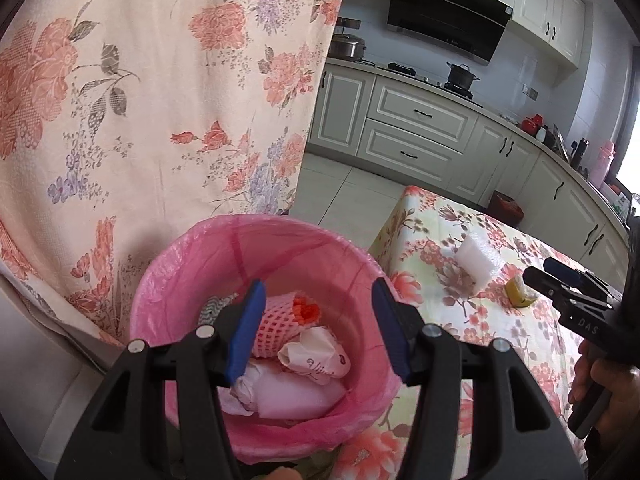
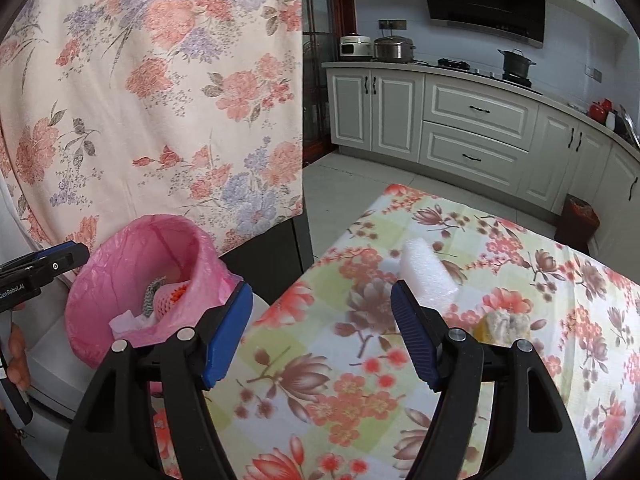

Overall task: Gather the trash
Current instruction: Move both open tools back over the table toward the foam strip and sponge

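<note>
A bin lined with a pink bag (image 1: 256, 228) stands at the table's left end and holds a pink foam net sleeve (image 1: 280, 320), a crumpled paper wrapper (image 1: 316, 356) and white scraps. My left gripper (image 1: 318, 286) hovers over the bin's mouth, open, with nothing between its blue pads. On the floral tablecloth (image 2: 320, 360) lie a white foam block (image 2: 428, 272) and a yellow sponge piece (image 2: 504, 324). My right gripper (image 2: 320, 288) hangs open above the cloth, short of the foam block and to its left, holding nothing. In the left wrist view, the right gripper (image 1: 548, 272) is beside the sponge (image 1: 520, 292).
A floral curtain (image 1: 160, 100) hangs close behind the bin. Past the table's far edge is tiled floor, a dark red floor bin (image 2: 578, 220) and white kitchen cabinets (image 2: 472, 132) with pots on the counter. A hand (image 1: 608, 384) grips the right tool's handle.
</note>
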`<state>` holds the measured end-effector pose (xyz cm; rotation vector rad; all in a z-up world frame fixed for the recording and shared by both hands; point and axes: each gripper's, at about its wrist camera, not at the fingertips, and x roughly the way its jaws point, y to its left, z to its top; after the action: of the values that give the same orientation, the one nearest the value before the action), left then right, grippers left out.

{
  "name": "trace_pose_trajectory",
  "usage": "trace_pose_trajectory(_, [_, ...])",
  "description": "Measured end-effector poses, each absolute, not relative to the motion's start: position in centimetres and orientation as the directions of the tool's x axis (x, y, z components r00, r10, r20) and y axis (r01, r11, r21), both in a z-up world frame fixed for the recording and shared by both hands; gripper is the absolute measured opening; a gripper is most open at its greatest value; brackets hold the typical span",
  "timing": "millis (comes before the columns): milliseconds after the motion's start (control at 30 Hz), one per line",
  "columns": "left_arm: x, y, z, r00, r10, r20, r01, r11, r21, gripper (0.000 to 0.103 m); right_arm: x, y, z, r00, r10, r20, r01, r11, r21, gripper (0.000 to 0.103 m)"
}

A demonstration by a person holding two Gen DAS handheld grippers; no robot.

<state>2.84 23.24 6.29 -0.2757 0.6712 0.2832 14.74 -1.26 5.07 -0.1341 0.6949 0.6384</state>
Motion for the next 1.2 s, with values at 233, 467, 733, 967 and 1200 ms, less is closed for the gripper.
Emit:
trace_pose_trajectory(233, [5.0, 20.1, 6.4, 0.750, 0.132, -0.648, -0.296, 0.943, -0.150, 0.054, 15.6, -6.2, 4.4, 0.624, 0.456, -0.635, -0.520, 0.848, 0.098, 0.068])
trace_pose_trajectory(467, [7.1, 17.1, 6.4, 0.753, 0.096, -0.651, -0.242, 0.960, -0.139, 0.056, 16.7, -10.2, 3.4, 0.644, 0.415, -0.642, -0.457, 0.882, 0.113, 0.069])
trace_pose_trajectory(733, [9.5, 14.4, 6.1, 0.752, 0.056, -0.657, -0.190, 0.973, -0.135, 0.057, 18.0, -13.6, 2.4, 0.661, 0.374, -0.651, -0.393, 0.911, 0.124, 0.073])
trace_pose_trajectory(967, [11.8, 12.7, 5.7, 0.748, 0.023, -0.663, -0.151, 0.979, -0.137, 0.060, 19.3, -15.4, 0.9, 0.659, 0.342, -0.670, -0.355, 0.927, 0.124, 0.076])
trace_pose_trajectory(1200, [14.3, 11.3, 4.8, 0.738, -0.007, -0.675, -0.119, 0.983, -0.140, 0.060, 21.5, -15.9, -1.4, 0.639, 0.306, -0.706, -0.325, 0.939, 0.114, 0.077])
